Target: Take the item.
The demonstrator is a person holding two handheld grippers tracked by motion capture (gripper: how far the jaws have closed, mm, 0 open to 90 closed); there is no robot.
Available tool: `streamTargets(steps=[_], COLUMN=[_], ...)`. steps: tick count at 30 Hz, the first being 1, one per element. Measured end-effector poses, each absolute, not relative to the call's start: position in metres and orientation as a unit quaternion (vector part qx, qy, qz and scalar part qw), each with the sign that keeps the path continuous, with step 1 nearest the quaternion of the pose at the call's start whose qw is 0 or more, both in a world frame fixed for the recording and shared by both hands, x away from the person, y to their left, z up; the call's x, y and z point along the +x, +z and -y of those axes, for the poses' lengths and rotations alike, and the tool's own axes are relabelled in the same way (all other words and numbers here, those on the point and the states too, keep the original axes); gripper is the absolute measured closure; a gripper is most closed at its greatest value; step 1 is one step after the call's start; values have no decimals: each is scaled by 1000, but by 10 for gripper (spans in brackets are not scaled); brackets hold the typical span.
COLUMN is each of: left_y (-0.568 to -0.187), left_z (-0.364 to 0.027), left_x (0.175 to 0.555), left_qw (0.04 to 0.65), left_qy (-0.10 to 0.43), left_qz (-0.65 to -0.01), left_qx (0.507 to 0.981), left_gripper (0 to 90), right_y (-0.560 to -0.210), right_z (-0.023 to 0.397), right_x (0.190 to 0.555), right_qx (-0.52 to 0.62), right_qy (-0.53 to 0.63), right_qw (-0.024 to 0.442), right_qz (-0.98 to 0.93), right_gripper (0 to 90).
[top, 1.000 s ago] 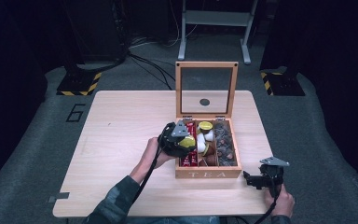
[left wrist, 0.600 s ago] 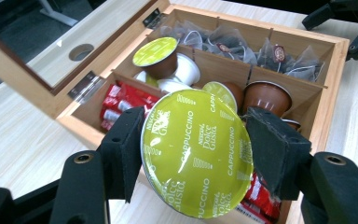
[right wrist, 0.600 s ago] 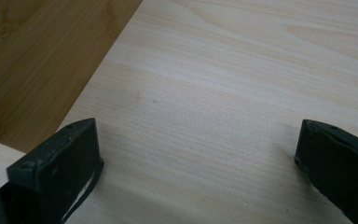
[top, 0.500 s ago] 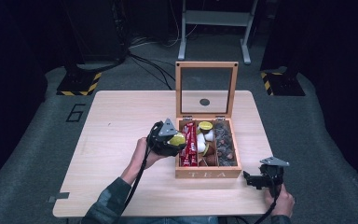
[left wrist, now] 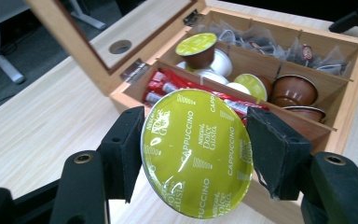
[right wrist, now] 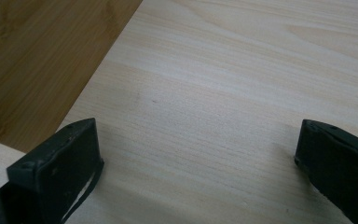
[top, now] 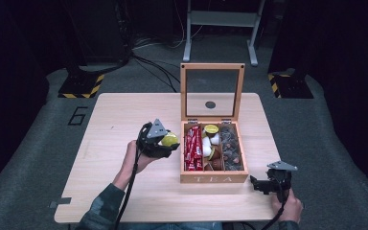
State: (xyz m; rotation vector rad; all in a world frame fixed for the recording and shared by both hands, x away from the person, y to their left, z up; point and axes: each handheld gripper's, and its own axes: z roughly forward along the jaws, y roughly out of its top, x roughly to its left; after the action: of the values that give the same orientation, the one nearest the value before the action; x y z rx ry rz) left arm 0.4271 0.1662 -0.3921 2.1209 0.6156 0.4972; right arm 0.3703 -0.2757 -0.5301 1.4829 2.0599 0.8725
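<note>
My left gripper (top: 168,143) is shut on a coffee capsule (left wrist: 196,151) with a lime-green foil lid that reads "Cappuccino". It holds the capsule (top: 169,140) above the table, just left of the wooden tea box (top: 214,178). The box stands with its glass lid (top: 212,92) upright. Inside lie red sachets (top: 193,146), more capsules (left wrist: 196,48) and dark tea bags (top: 231,146). My right gripper (top: 255,184) rests low by the box's front right corner, open, with bare tabletop between its jaws (right wrist: 196,158).
The light wooden table (top: 120,120) has free room on its left half and along the front edge. Dark floor with cables, a metal stand (top: 220,21) and yellow-black striped bases (top: 80,86) lie beyond the far edge.
My left gripper has carried the green capsule leftward, out from over the box's left compartment to above the bare table. The right gripper has stayed still.
</note>
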Motion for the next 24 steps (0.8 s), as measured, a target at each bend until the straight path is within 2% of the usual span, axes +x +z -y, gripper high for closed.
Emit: streamTargets(steps=[24], left_y=[-396], left_z=[-232], left_x=[442], left_qw=[426], left_qy=[227], left_qz=[-327], left_qx=[812], left_gripper=[394], right_y=[-530], right_z=[276], right_x=[370], right_qx=[538], right_qy=[317], right_qw=[227], right_qz=[-748], right_gripper=[0])
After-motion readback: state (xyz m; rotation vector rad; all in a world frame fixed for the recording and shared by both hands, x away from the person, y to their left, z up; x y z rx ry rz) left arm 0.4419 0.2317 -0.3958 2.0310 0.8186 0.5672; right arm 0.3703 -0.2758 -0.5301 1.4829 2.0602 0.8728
